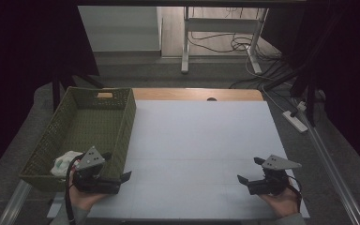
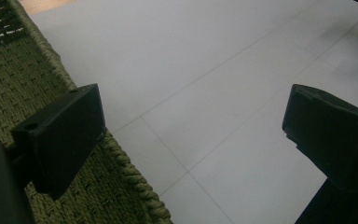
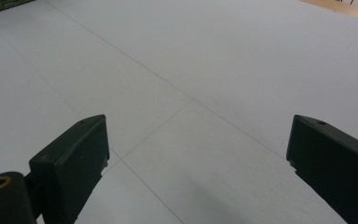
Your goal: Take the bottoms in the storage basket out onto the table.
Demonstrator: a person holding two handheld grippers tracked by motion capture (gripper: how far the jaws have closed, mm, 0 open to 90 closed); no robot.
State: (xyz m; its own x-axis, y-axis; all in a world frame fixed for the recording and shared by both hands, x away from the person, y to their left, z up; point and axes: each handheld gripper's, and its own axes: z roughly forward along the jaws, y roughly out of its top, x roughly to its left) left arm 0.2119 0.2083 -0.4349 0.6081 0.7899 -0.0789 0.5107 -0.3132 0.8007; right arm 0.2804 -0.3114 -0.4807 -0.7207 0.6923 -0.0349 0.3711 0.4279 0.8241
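A green woven basket (image 1: 122, 117) stands on the left of the white table sheet (image 1: 201, 136). A crumpled white and pale green item (image 1: 64, 162) lies in its near left corner. My left gripper (image 1: 117, 166) is held at the basket's near right corner, open and holding nothing. In the left gripper view (image 2: 191, 126) one jaw hangs over the basket's rim (image 2: 130, 172) and the other over the sheet. My right gripper (image 1: 250, 169) hovers low at the near right of the sheet, open, and the right gripper view (image 3: 198, 154) has bare sheet between its jaws.
A strip of wooden tabletop (image 1: 192, 94) runs along the far edge of the sheet. Beyond it stand a desk frame (image 1: 185, 42) and loose cables (image 1: 243, 44) on the floor. A power strip (image 1: 296, 120) lies off the table's right side.
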